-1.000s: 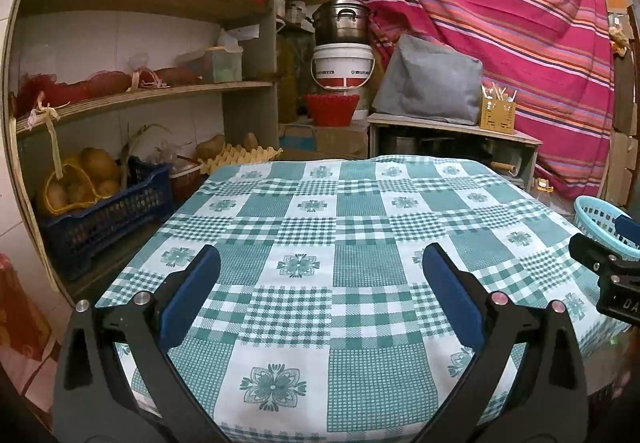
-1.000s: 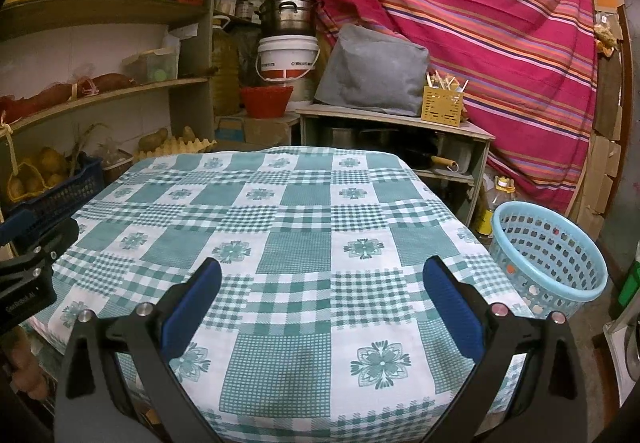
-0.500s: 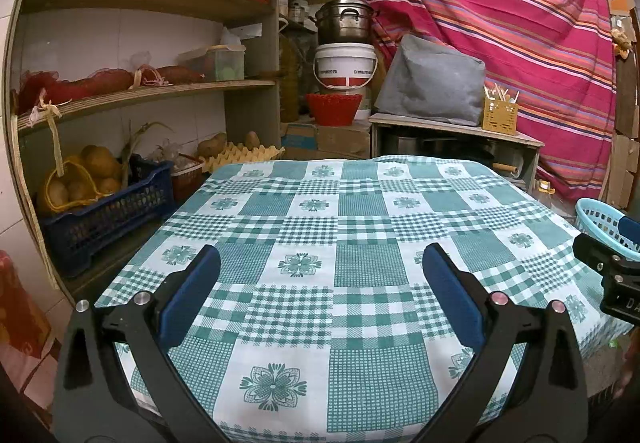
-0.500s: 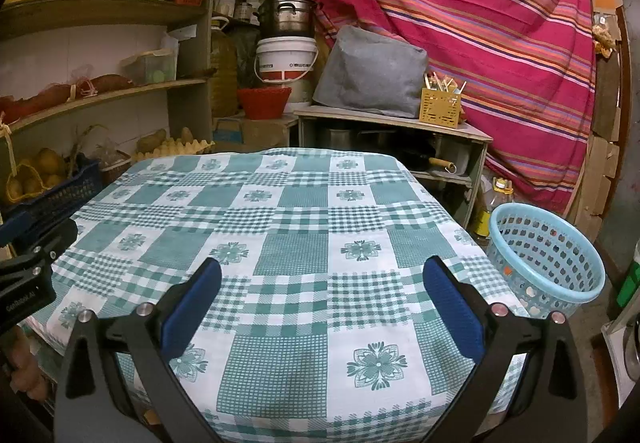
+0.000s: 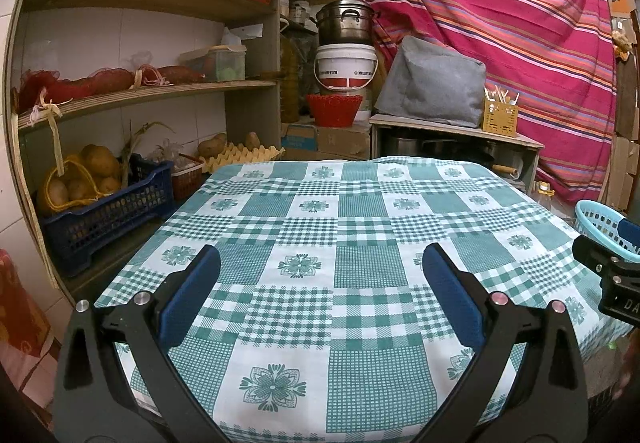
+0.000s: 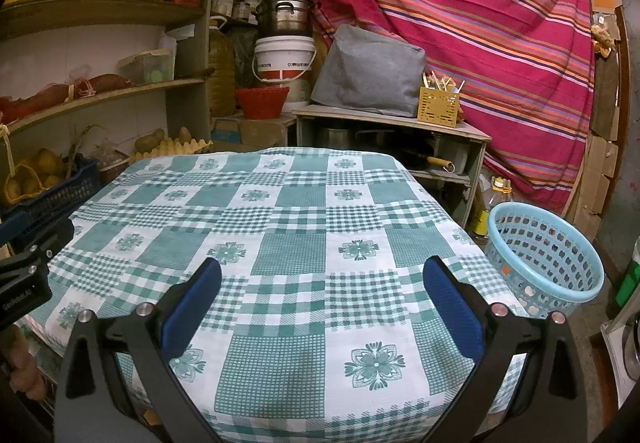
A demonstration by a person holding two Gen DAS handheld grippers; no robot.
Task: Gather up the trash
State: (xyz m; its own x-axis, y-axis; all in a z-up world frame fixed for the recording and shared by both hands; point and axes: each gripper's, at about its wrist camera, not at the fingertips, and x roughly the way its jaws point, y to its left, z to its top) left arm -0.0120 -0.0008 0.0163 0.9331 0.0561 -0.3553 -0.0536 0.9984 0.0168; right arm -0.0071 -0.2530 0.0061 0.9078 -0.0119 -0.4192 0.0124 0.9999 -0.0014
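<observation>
Hovering: two empty grippers (image 5: 320, 283) (image 6: 322, 285), one basket (image 6: 548, 255).

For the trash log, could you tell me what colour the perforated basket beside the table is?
Light blue basket, clearest in the right wrist view.

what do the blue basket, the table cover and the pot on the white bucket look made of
Basket: moulded plastic by the look, light blue, with regular punched holes. Table cover: probably printed fabric, matte, draping softly over the edges. Pot: metal, likely steel, with dull grey reflections.
</observation>
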